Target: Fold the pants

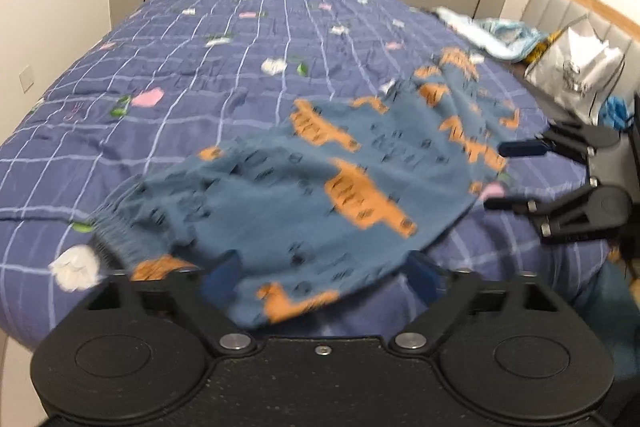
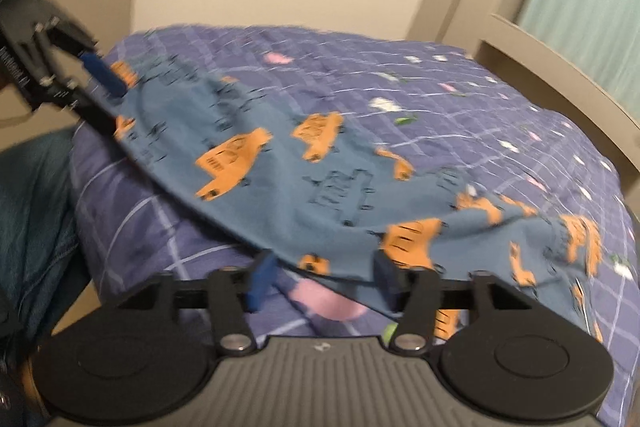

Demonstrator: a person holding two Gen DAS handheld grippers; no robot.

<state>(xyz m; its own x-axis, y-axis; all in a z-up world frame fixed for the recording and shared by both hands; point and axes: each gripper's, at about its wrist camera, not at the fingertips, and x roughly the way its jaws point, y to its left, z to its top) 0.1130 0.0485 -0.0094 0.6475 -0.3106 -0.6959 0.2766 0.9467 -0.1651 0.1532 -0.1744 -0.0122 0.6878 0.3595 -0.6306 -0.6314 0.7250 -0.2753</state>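
The left gripper [image 1: 322, 279] has its jaws spread wide, with the near edge of the pants [image 1: 320, 187] draped between and over them; no fabric is pinched. The right gripper [image 2: 324, 279] is also spread apart, its blue fingers [image 2: 262, 281] standing at either side of the cloth's hem, the fabric lying loosely across the gap. In the left wrist view the right gripper appears at the right, jaws apart, just beside the far edge of the pants. In the right wrist view the left gripper [image 2: 100, 87] sits at the upper left, touching the cloth's corner.

The pants, blue with orange vehicle prints, lie spread on the bed [image 1: 180, 67], their elastic waistband [image 1: 116, 231] toward the left. The bed carries a purple checked quilt. Past its far right corner sit a pale blue cloth heap [image 1: 496, 35] and a silver bag [image 1: 576, 67]. Both views are blurred.
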